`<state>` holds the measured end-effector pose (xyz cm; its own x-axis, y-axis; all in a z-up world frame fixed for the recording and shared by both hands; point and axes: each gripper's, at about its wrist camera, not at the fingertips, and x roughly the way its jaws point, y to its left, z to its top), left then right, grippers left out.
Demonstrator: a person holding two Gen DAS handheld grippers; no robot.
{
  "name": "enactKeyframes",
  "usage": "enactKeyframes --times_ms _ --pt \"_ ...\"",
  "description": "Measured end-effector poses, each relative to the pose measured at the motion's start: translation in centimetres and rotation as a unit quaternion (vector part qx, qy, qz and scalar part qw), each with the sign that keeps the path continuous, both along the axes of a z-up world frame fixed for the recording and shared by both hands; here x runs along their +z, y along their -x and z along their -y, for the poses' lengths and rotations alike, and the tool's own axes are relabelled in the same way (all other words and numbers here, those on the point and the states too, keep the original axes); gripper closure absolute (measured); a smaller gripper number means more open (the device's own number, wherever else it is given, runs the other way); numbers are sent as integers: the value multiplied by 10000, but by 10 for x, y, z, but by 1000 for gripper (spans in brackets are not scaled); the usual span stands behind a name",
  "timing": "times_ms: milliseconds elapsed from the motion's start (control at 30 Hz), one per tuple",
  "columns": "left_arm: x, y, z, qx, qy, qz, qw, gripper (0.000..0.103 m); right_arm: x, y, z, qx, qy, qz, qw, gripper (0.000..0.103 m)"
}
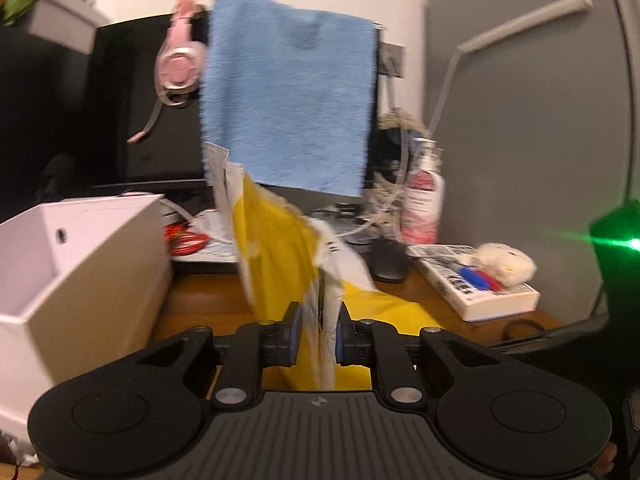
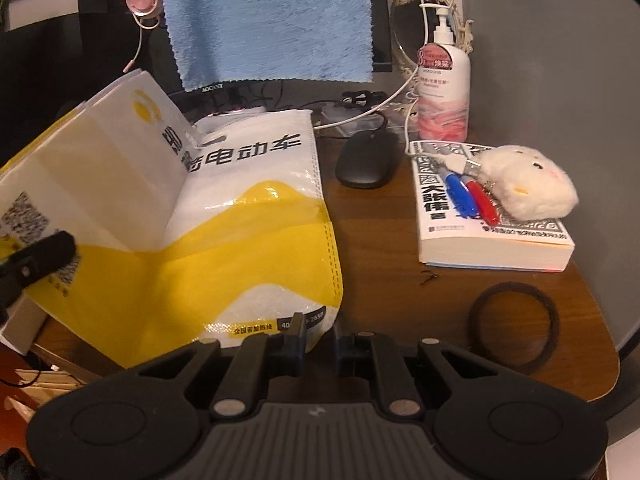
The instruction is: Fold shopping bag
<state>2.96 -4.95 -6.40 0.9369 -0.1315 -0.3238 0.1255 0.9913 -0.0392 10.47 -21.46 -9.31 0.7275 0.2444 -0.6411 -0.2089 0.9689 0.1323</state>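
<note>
Now both grippers (image 1: 317, 322) (image 2: 318, 334) on shopping bag (image 2: 248, 216)

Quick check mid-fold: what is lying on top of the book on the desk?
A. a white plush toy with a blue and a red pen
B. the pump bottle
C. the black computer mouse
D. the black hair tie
A: the white plush toy and the two pens rest on the book.
</note>
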Motion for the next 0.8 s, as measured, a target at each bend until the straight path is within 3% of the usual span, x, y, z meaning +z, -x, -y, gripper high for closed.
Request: enactKeyframes --times_ms 167,267,333,567,733,800 --pt "-9 -17 18 -333 -68 -183 9993 79 1 2 8 -9 -231 -52 9997 90" --pt "-13 -23 25 -403 -8 -300 9987 79 2 4 17 -192 -352 -34 9992 79" --pt "-16 -26 30 -437 2 -353 9984 75 4 4 26 -320 -444 5 9985 79" --pt "-32 -42 43 -692 -21 -827 9942 44 11 8 54 -483 -999 53 9938 79" --pt "-37 -44 40 -820 100 -1096 9905 46 16 8 54 -523 -1033 146 9932 79" --pt "-39 -42 39 -892 144 -1119 9896 59 18 7 53 -500 -1025 187 9933 79"
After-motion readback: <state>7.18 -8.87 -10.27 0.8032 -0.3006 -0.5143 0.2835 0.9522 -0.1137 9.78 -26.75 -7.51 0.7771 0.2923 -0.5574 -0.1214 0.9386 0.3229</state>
